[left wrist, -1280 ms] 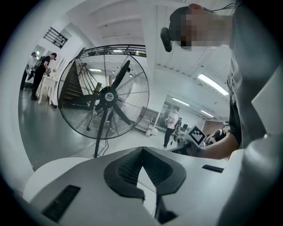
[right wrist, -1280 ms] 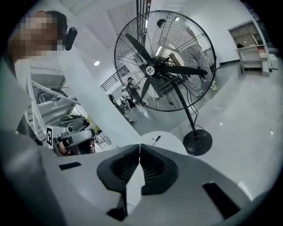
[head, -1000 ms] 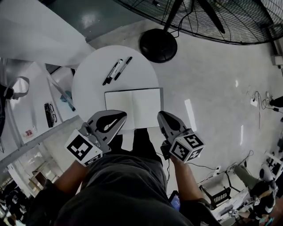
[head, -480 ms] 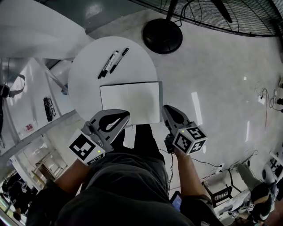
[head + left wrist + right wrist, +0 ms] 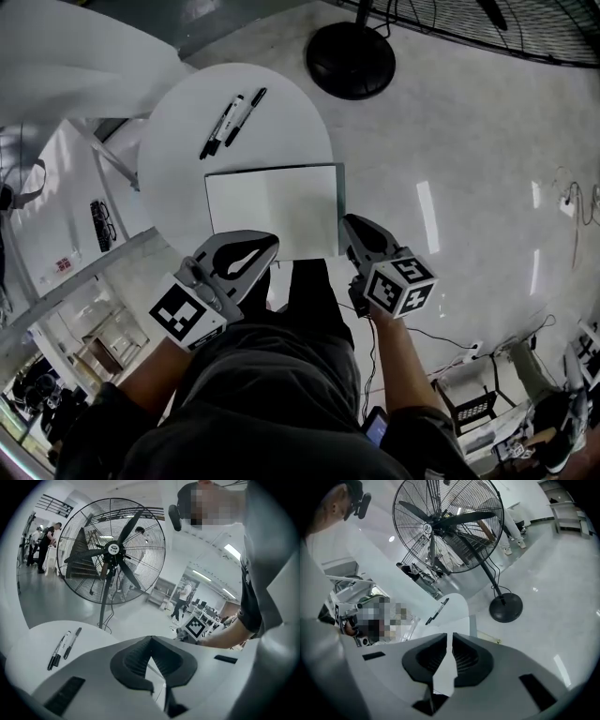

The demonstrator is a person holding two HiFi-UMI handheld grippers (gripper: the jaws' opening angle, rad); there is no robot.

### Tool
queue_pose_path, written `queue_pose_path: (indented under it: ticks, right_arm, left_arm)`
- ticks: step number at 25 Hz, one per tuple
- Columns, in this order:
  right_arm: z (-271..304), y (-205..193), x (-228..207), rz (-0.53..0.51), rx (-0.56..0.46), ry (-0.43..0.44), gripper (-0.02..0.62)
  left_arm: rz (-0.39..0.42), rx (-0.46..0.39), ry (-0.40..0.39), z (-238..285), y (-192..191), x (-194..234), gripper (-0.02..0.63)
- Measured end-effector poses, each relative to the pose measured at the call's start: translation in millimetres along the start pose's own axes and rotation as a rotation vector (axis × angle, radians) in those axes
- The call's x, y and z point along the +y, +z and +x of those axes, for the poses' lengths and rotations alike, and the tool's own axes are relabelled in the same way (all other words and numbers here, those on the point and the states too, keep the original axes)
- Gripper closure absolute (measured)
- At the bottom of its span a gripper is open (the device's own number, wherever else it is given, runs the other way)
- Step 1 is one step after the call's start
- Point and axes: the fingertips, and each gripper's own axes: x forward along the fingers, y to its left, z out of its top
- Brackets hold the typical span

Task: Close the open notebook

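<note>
Both grippers have sunk toward the table since the earlier frames: the left gripper and right gripper, each clenched on nothing, now sit at the near corners of the notebook. It lies open and flat on the round table, so the right gripper looks placed to lift the right-hand cover.

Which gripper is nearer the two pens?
Left. The left gripper is at the notebook's near edge, below the pens; the right gripper is off its right corner, farther away.
</note>
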Motion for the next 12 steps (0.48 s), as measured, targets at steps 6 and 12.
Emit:
queue_pose_path:
  ticks: [6,12]
  right_arm:
    - [11.6,-16.7,-17.7,0.028,0.041,-0.008,0.494]
    - [20.6,-33.0,-36.0,0.039,0.072,-0.036,0.446]
  left_arm:
    - [-0.006,0.021,0.0,7.9,-7.1,-2.1,0.591]
    - [-0.022,0.044,0.003,9.6,-18.7,-2.5,0.591]
